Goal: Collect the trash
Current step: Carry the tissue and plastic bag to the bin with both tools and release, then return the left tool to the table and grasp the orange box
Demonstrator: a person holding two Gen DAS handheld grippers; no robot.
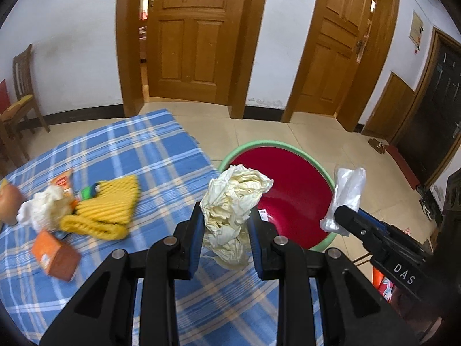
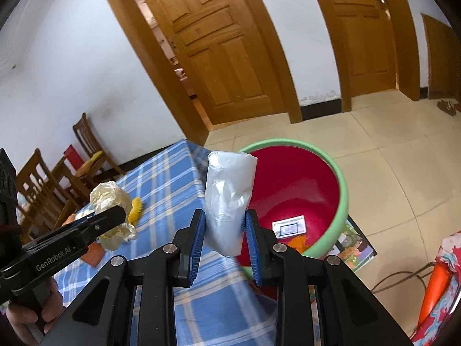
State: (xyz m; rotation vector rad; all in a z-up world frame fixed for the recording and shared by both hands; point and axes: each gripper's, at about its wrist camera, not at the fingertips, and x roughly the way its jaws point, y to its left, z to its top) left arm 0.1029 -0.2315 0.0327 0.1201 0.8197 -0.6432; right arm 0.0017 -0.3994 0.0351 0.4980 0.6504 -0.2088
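Between the blue pads of the left gripper (image 1: pixel 224 225), a crumpled cream paper wad (image 1: pixel 233 199) is clamped, held above the table edge beside the basin. The right gripper (image 2: pixel 224 225) is closed on a clear plastic bag (image 2: pixel 229 199), held upright over the near rim of the basin. The basin (image 2: pixel 344 190), green outside and red inside, stands on the tiled floor just beside the table and contains a white label and an orange scrap. On the blue checked tablecloth (image 1: pixel 161 155) lie a yellow foam net (image 1: pixel 106 207), an orange carton (image 1: pixel 54 255), white tissue (image 1: pixel 43 206) and assorted wrappers. Wooden doors (image 1: pixel 187 34) stand behind.
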